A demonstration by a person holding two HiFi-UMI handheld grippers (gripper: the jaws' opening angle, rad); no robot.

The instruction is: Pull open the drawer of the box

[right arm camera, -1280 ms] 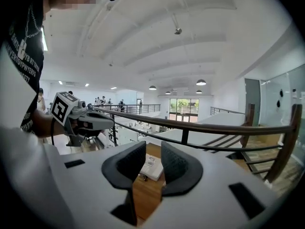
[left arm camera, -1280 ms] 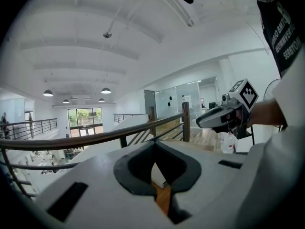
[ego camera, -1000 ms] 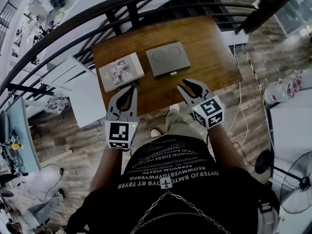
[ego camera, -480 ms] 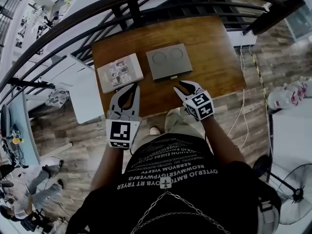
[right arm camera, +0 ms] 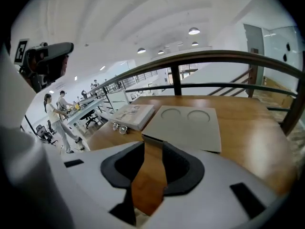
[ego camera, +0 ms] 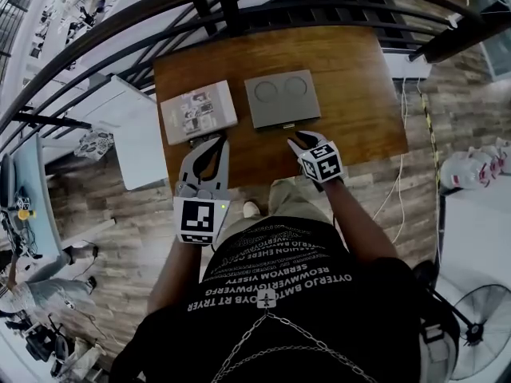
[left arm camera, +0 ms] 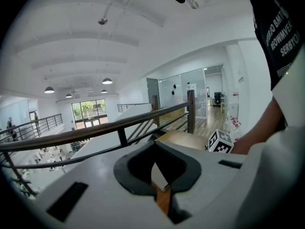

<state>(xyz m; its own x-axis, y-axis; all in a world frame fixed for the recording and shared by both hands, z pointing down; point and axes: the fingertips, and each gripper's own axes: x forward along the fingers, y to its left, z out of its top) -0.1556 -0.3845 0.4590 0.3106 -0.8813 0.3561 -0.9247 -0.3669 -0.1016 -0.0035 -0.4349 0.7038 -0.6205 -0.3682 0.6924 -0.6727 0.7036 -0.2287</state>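
A flat grey box (ego camera: pixel 281 98) with two round recesses in its lid lies on the wooden table (ego camera: pixel 359 86). A small dark pull tab (ego camera: pixel 288 126) sticks out of its near edge. My right gripper (ego camera: pixel 298 140) is open, its tips just short of that edge. In the right gripper view the grey box (right arm camera: pixel 186 123) fills the middle, and the tab (right arm camera: pixel 150 139) shows in the gap between the tips of the right gripper (right arm camera: pixel 153 147), untouched. My left gripper (ego camera: pixel 218 140) hovers shut over the table's near edge, holding nothing.
A white printed box (ego camera: pixel 198 112) lies to the left of the grey one, with a pair of glasses (right arm camera: pixel 119 127) at its near side. A dark railing (ego camera: pixel 239 10) runs behind the table. A white desk (ego camera: pixel 120 130) stands to the left.
My right gripper has moved forward and left from the table's near edge to the front of the grey box. The left gripper has stayed where it was.
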